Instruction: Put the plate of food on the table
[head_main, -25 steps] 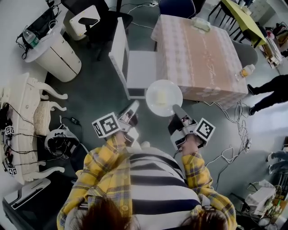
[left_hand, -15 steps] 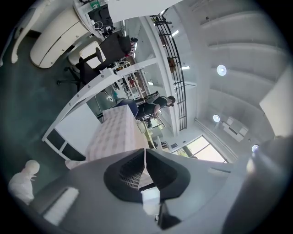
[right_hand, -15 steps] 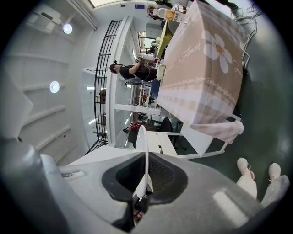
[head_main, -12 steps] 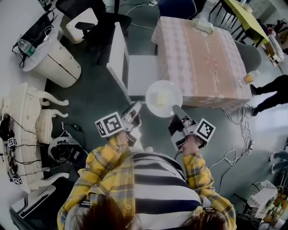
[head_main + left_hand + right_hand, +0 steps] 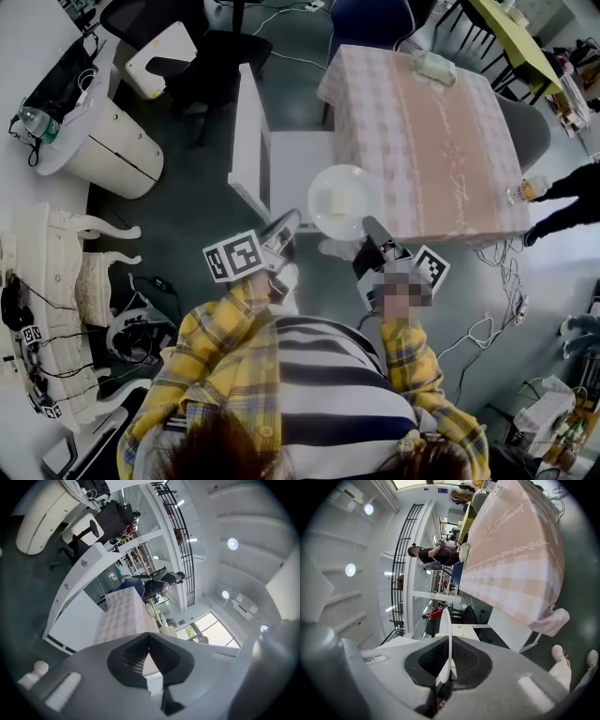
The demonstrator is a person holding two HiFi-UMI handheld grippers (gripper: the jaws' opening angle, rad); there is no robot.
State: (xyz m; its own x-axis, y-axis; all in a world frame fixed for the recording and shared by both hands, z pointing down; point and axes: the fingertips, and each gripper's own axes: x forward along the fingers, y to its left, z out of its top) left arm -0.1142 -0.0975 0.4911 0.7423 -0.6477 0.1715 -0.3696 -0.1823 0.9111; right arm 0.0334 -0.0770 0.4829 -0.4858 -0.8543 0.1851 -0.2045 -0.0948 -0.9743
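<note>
A white plate (image 5: 344, 202) with a pale yellow piece of food (image 5: 338, 202) hangs over the near left corner of the table (image 5: 422, 131), which has a pink checked cloth. My right gripper (image 5: 368, 225) is shut on the plate's near rim. The right gripper view shows that plate (image 5: 446, 625) edge-on between the jaws, with the table (image 5: 515, 550) ahead. My left gripper (image 5: 289, 223) is a little left of the plate and apart from it. Its jaws meet at the tips and hold nothing, and the table (image 5: 123, 616) lies ahead of them.
A white bench (image 5: 272, 155) stands against the table's left side. A black office chair (image 5: 202, 61) and a round white cabinet (image 5: 103, 131) are at the far left. On the table lie a pale packet (image 5: 433, 66) and a glass (image 5: 523, 191). Cables (image 5: 497, 281) trail on the floor at right.
The plate and both grippers have moved forward toward the table. The plate now overlaps the table's near corner. The right gripper's hold has not changed.
</note>
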